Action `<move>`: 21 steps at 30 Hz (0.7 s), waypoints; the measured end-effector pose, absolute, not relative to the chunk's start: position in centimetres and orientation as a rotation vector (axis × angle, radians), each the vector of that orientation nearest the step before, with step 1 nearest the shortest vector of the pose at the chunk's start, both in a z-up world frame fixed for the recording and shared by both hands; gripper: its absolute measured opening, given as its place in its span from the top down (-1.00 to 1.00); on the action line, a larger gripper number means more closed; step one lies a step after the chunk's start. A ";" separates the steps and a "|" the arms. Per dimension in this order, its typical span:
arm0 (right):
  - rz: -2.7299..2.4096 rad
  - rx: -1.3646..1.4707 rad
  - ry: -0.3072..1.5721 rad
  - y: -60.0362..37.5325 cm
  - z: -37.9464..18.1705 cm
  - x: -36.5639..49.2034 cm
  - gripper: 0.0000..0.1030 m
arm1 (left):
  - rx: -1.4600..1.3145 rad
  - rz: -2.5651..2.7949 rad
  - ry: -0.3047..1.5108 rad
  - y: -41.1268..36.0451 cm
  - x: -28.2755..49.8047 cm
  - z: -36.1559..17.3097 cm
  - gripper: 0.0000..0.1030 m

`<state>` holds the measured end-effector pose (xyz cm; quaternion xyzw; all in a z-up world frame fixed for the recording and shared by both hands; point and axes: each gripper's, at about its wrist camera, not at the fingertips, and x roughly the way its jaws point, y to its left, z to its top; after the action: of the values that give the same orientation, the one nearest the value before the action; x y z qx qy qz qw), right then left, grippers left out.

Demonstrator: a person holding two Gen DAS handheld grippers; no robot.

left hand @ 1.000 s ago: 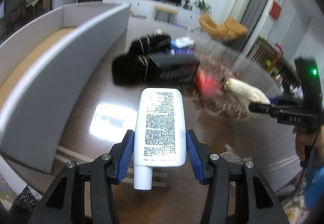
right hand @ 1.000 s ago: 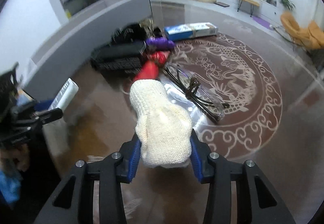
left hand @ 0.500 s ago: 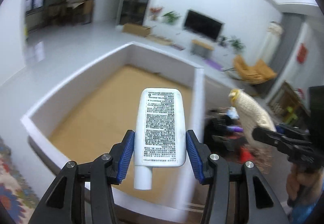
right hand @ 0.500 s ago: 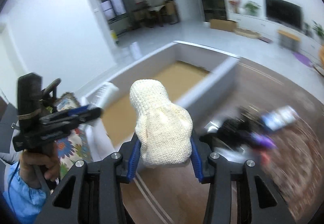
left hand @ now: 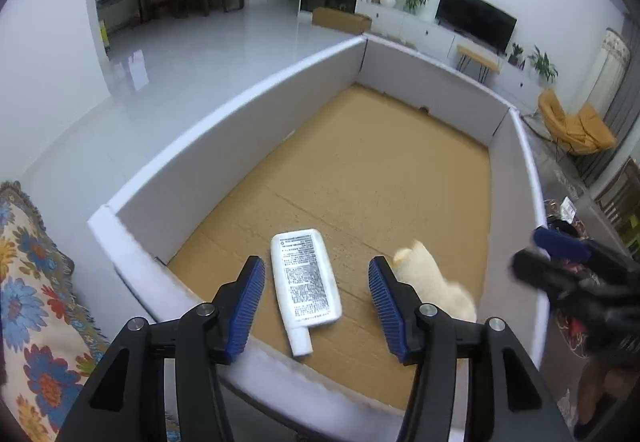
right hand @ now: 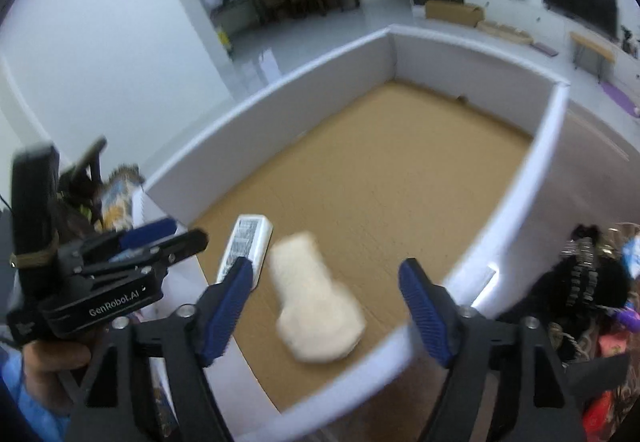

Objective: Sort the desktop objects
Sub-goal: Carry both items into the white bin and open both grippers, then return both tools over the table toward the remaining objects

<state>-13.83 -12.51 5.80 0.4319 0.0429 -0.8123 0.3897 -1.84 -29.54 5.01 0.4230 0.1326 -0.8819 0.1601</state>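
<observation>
Now both tools open: left tool (left hand: 316, 302) spread above the tube (left hand: 306, 286), right tool (right hand: 326, 306) opening over the glove (right hand: 316, 306), both lying near the box's (left hand: 240, 114) near wall. Best lift clear before returning.

The white tube (left hand: 306, 284) is lying label-up, cap toward the near wall, on the box's (left hand: 240, 110) cardboard floor; the cream knitted glove (right hand: 316, 302) is resting just beside it.

You can read "GenRobot.AI" on left gripper (right hand: 160, 242) body; white tube (left hand: 306, 284) label print too small for you.
</observation>
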 end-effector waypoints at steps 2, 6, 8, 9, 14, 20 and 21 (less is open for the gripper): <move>-2.118 1.018 0.078 -9.3 7.2 -13.1 -0.69 | 1.171 -2.569 0.390 -27.9 -0.7 6.0 -0.05; -2.293 0.858 0.106 -1.1 8.6 -10.2 -1.00 | 1.163 -2.812 0.403 -19.5 1.9 7.9 -0.32; -2.395 0.824 0.174 3.7 7.7 -8.7 -1.00 | 1.185 -2.937 0.380 -14.2 3.1 7.6 -0.71; -2.451 0.841 0.228 6.6 6.5 -8.0 -1.00 | 1.208 -2.981 0.371 -12.1 3.4 7.1 -0.85; -2.521 1.101 0.354 15.3 0.6 -6.3 -1.00 | 1.511 -3.041 0.363 -2.3 2.6 0.9 -0.87; -2.547 1.307 0.247 20.6 -4.6 -4.4 -1.00 | 1.643 -2.928 0.157 1.2 -0.4 -5.0 -0.87; -2.549 1.313 0.235 21.3 -5.0 -4.5 -1.00 | 1.636 -2.918 0.140 1.1 -0.4 -5.2 -0.86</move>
<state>-4.50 21.35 -4.97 0.4524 0.0808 -0.8783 0.1318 -0.37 1.08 -5.23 0.4860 0.0417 -0.8669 -0.1031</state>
